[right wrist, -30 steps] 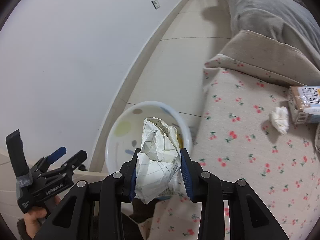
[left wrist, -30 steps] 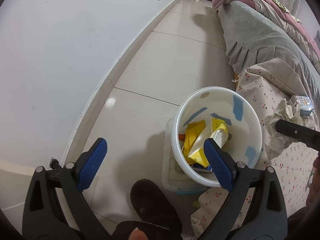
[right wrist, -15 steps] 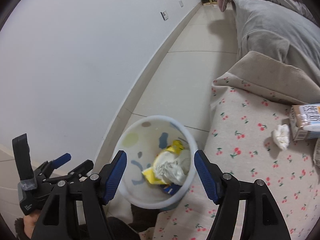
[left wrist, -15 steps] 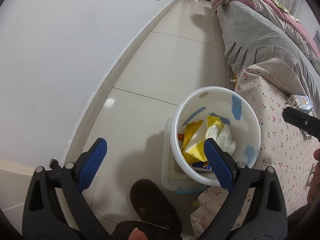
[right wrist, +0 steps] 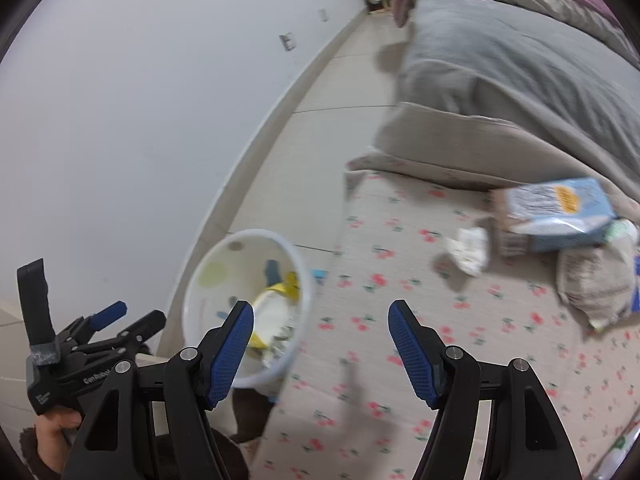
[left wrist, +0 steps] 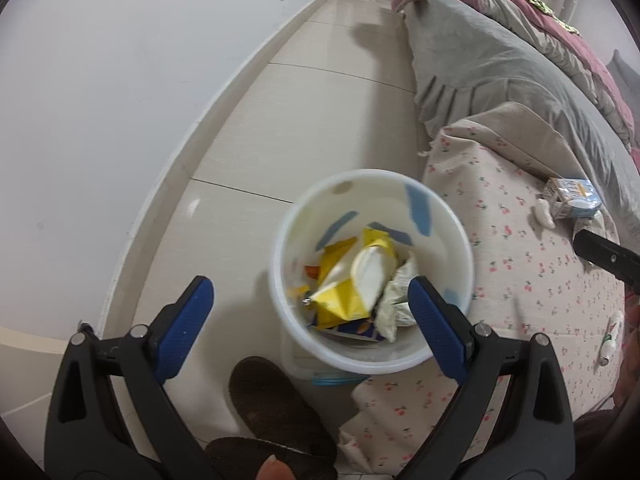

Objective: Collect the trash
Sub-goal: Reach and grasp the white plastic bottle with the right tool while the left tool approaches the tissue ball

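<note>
A white bin (left wrist: 440,216) stands on the floor against the cherry-print bed cover (left wrist: 520,264). It holds a yellow packet (left wrist: 344,300) and a crumpled paper ball (left wrist: 394,300). My left gripper (left wrist: 308,292) hangs open and empty above the bin's near rim. In the right wrist view the bin (right wrist: 208,264) is at lower left, with the left gripper (right wrist: 132,316) beside it. My right gripper (right wrist: 320,312) is open and empty over the cover's edge. Further right on the cover lie a crumpled tissue (right wrist: 468,250), a blue carton (right wrist: 556,216) and a crumpled wrapper (right wrist: 588,284).
A dark slipper (left wrist: 276,404) sits on the tiled floor in front of the bin. The bin rests on a clear plastic box (left wrist: 296,364). A white wall runs along the left. A grey blanket (left wrist: 500,80) covers the bed beyond, and a small tube (left wrist: 612,336) lies at the cover's right.
The right gripper opened and let the crumpled paper fall into the bin, then swung right over the bed cover. The left gripper shifted slightly, staying open.
</note>
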The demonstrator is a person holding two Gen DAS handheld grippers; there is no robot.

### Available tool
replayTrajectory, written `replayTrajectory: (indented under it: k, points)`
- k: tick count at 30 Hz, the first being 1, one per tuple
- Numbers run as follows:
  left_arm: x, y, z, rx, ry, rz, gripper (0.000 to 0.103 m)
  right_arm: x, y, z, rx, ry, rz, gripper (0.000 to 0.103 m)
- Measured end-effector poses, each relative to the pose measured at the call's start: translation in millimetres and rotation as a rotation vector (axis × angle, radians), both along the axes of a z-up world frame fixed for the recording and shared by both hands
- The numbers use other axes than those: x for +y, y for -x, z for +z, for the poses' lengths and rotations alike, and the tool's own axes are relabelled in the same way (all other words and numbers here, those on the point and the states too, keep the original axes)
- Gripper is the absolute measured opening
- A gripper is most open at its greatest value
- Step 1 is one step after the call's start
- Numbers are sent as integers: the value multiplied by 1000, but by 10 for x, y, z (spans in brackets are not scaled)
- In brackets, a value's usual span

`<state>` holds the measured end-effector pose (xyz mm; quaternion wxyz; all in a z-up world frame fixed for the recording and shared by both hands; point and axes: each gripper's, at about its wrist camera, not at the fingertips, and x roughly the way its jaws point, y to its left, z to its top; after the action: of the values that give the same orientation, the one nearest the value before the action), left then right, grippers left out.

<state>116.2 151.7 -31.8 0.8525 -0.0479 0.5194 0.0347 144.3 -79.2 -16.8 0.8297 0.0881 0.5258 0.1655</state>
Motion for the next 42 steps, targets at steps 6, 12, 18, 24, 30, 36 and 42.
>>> replayTrajectory:
  k: [6,12,18,24,30,36,42]
  points:
    - [-337,-49,20,12,25,-59,97,-489,79,55,7,33,-80,71]
    - [-688,-106,23,25,33,-135,97,-1103,204,72,67,80,-183,71]
    - [-989,-154,27,29,37,-198,97,-1798,419,53,103,106,-311,71]
    - [-1260,-171,36,33,40,-250,97,-2386,640,6,137,123,-445,71]
    - [-1502,-203,35,37,44,-286,97,-2892,852,-85,177,163,-555,71]
    - [-1731,-268,-6,47,54,-309,97,-3193,1010,-284,250,197,-612,71]
    - [-1935,-374,-79,47,71,-324,97,-3360,1092,-495,314,150,-618,71]
